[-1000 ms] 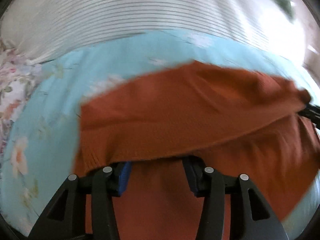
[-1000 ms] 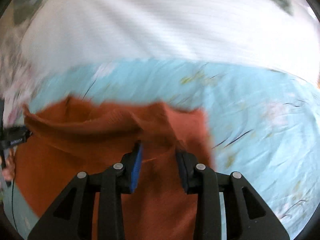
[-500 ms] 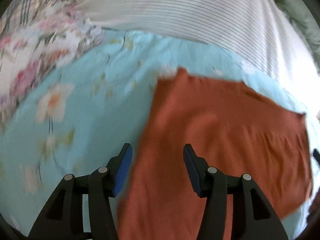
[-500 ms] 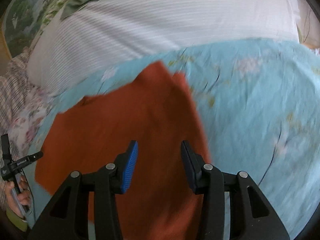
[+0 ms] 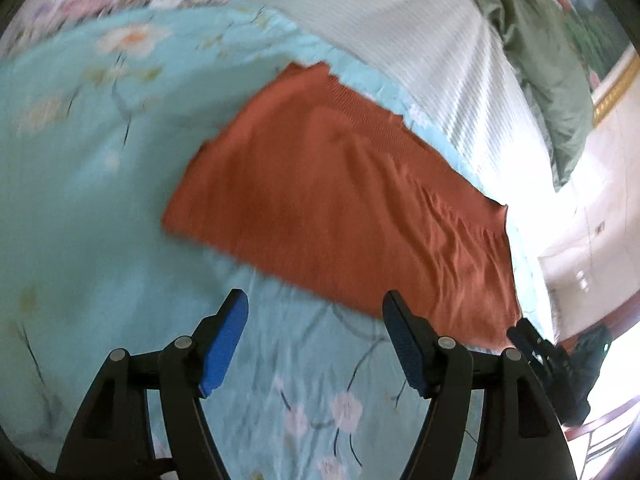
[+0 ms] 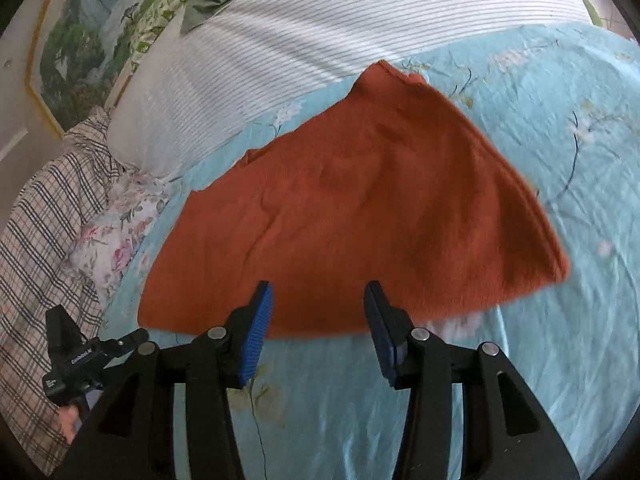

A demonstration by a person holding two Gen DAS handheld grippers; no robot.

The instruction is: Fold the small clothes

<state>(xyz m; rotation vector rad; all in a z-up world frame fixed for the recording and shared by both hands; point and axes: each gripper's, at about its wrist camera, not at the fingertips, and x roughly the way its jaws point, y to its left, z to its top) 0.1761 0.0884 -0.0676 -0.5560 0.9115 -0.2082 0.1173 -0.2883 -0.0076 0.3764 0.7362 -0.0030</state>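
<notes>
Now the orange garment (image 6: 352, 208) is lying flat on the blue floral bed cover (image 6: 560, 360), close to the striped pillow (image 6: 320, 20) at the head edge. Both the left gripper (image 5: 316, 340) and the right gripper (image 6: 318, 328) are hanging wide apart and empty. For a neat next fold, each should probably be pinching one near corner evenly.

Garment (image 6: 352, 208): was matt rust-orange knit cloth, finely ribbed, softly rippled.
Bedsheet (image 6: 560, 360): was thin light-blue floral cloth, creased, faintly sheened.
Pillow (image 6: 320, 32): was white cloth with fine stripes.
Left gripper (image 5: 314, 342): was matt black plastic, blue ridged pads, silvery metal pins.
Right gripper (image 6: 318, 334): looked alike.
</notes>
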